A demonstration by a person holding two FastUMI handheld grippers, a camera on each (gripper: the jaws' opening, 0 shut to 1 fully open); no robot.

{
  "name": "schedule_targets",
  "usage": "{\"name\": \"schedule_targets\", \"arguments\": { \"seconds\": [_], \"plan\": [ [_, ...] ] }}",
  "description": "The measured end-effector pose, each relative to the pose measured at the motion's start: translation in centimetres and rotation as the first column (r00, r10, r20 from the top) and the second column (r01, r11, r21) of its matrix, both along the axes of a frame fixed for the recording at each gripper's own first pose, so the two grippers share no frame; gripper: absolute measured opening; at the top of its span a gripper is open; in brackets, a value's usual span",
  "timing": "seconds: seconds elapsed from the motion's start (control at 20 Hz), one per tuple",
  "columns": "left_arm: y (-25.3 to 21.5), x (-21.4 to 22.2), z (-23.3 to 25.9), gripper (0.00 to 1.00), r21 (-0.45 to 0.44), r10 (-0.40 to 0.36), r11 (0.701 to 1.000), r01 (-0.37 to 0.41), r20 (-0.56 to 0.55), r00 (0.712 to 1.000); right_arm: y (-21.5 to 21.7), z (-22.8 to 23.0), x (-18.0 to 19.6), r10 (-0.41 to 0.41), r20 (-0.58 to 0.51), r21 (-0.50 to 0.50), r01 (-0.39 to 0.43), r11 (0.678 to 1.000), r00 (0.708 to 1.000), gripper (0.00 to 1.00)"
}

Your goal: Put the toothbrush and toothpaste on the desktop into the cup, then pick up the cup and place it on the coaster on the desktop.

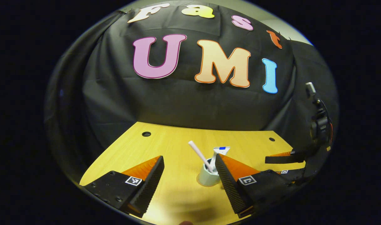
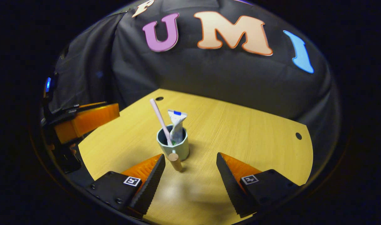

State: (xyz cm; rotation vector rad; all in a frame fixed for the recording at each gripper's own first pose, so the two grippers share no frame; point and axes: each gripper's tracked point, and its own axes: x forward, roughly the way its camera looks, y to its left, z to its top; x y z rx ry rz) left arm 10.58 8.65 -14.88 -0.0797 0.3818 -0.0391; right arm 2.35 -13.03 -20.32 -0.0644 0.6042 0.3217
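Observation:
A pale green cup (image 2: 173, 145) with a wooden handle (image 2: 175, 161) stands upright on the wooden desktop (image 2: 240, 131). A pink toothbrush (image 2: 159, 118) and a white toothpaste tube (image 2: 177, 123) stand in it, leaning on the rim. My right gripper (image 2: 190, 157) is open just short of the cup, and the handle is close to its left finger. In the left gripper view the cup (image 1: 207, 178) is partly behind the right finger of my open left gripper (image 1: 188, 157), with the toothbrush (image 1: 200, 154) and the tube (image 1: 220, 151) sticking out. Neither gripper holds anything.
The right gripper (image 1: 267, 165) shows at the table's right side in the left gripper view. The left gripper (image 2: 110, 108) shows at the far left in the right gripper view. Small holes (image 2: 298, 136) (image 1: 146, 134) mark the desktop's far corners. Black cloth walls the back.

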Motion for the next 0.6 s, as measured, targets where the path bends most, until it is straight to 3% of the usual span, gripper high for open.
{"name": "schedule_targets", "arguments": {
  "seconds": [0.15, 0.25, 0.4, 0.6],
  "plan": [
    [-2.3, 0.0, 1.5, 0.95, -0.001, 0.012, 1.0, -0.012, 0.043, 0.999, -3.7, 4.9, 0.1, -0.108, 0.167, 0.078, 0.097, 0.992, 0.98, 1.0],
    [-3.5, -0.1, 2.4, 0.95, 0.001, 0.016, 1.0, -0.016, 0.066, 0.998, -5.7, 9.3, 0.0, -0.207, 0.276, 0.183, 0.16, 0.97, 0.938, 1.0],
    [-5.2, -0.1, 4.2, 0.95, 0.004, 0.008, 1.0, -0.009, 0.112, 0.994, -9.2, 13.2, -0.5, -0.298, 0.36, 0.255, 0.215, 0.943, 0.884, 0.99],
    [-5.8, 0.0, 6.3, 0.95, 0.008, 0.003, 1.0, -0.004, 0.163, 0.987, -10.1, 14.3, -0.4, -0.328, 0.401, 0.269, 0.233, 0.935, 0.855, 0.99]
  ]
}}
